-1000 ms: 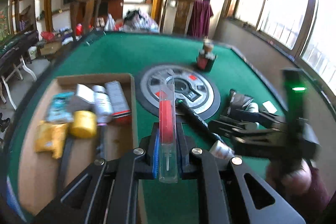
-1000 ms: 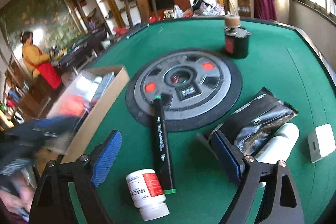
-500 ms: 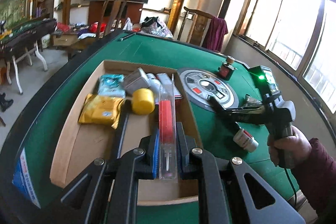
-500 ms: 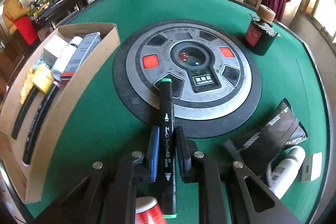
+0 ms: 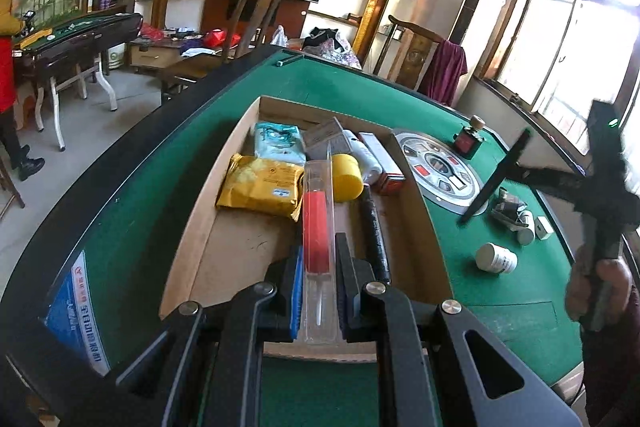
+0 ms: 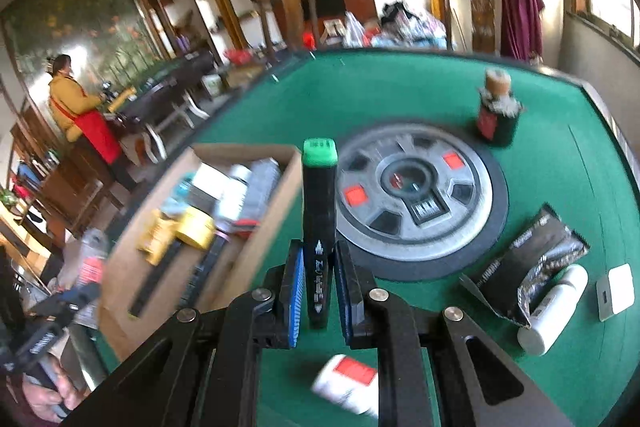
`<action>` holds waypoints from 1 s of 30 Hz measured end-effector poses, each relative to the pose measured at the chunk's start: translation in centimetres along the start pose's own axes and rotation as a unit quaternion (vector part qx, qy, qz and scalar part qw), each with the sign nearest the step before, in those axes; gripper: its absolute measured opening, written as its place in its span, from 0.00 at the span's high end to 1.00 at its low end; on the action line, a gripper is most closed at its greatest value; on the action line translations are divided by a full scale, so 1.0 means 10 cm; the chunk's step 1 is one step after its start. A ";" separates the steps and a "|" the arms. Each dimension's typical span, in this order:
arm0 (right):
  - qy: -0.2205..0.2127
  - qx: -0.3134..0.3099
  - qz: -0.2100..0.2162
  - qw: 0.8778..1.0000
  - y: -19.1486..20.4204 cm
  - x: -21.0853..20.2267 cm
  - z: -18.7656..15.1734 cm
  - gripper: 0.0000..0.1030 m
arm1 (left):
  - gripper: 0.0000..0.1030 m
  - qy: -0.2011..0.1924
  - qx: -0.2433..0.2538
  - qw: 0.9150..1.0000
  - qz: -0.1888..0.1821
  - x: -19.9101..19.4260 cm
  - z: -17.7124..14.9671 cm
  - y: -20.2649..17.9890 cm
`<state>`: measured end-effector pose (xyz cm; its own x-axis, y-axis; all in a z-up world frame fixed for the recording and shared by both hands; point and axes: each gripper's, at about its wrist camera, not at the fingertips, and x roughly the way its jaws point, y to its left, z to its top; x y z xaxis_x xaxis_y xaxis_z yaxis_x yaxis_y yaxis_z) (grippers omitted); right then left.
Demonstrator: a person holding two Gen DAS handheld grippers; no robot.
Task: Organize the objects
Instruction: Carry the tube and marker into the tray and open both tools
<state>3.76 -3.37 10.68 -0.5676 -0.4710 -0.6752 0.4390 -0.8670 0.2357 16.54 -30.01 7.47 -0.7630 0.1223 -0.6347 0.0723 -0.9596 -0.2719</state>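
Observation:
My left gripper (image 5: 318, 291) is shut on a clear plastic case with a red insert (image 5: 317, 227), held over the near end of the cardboard box (image 5: 200, 227). The box holds a yellow packet (image 5: 260, 187), a blue packet (image 5: 278, 139), a yellow cap (image 5: 347, 177), tubes and a black marker (image 5: 374, 227). My right gripper (image 6: 316, 291) is shut on a black marker with a green cap (image 6: 319, 195), lifted off the green table beside the box (image 6: 256, 251). In the left wrist view the right gripper (image 5: 532, 171) holds that marker (image 5: 496, 179) in the air.
A round grey dial (image 6: 416, 195) sits mid-table with a dark corked bottle (image 6: 498, 115) behind it. A black foil pouch (image 6: 524, 263), a white tube (image 6: 554, 307), a white block (image 6: 616, 291) and a white pill bottle (image 6: 348, 383) lie on the felt. A person (image 6: 80, 115) stands far left.
My right gripper closed on the black marker and lifted it off the table toward the box. My left gripper carried the clear case over the box.

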 end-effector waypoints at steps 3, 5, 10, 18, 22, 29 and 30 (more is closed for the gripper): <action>-0.015 -0.009 0.023 1.000 0.17 -0.12 0.06 0.85 | 0.87 0.008 -0.003 1.000 0.000 0.04 -0.01 0.01; -0.018 -0.016 0.039 0.999 0.28 -0.17 0.09 0.85 | 0.87 0.011 0.000 1.000 0.001 0.07 -0.01 -0.03; 0.012 -0.011 0.105 0.994 0.48 -0.17 0.07 0.85 | 0.87 0.029 0.018 0.999 0.008 0.21 0.01 -0.17; 0.127 0.021 0.143 0.981 0.66 0.61 -0.24 0.84 | 0.87 0.074 0.039 0.996 0.036 0.64 0.00 -0.27; 0.143 0.007 0.111 0.983 0.73 0.89 -0.23 0.84 | 0.87 0.082 0.031 0.996 0.032 0.75 -0.02 -0.23; 0.149 -0.012 0.050 0.988 0.82 1.12 -0.23 0.82 | 0.69 0.074 0.009 0.997 0.014 0.74 -0.02 -0.16; 0.150 -0.010 0.051 0.987 0.81 1.11 -0.22 0.81 | 0.56 0.070 0.010 0.997 0.011 0.72 -0.02 -0.17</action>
<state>2.57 -15.31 3.52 -0.2899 -0.4832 -0.8262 0.4977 -0.8134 0.3011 11.04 -27.44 3.25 -0.6647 0.1344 -0.7349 0.0738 -0.9671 -0.2436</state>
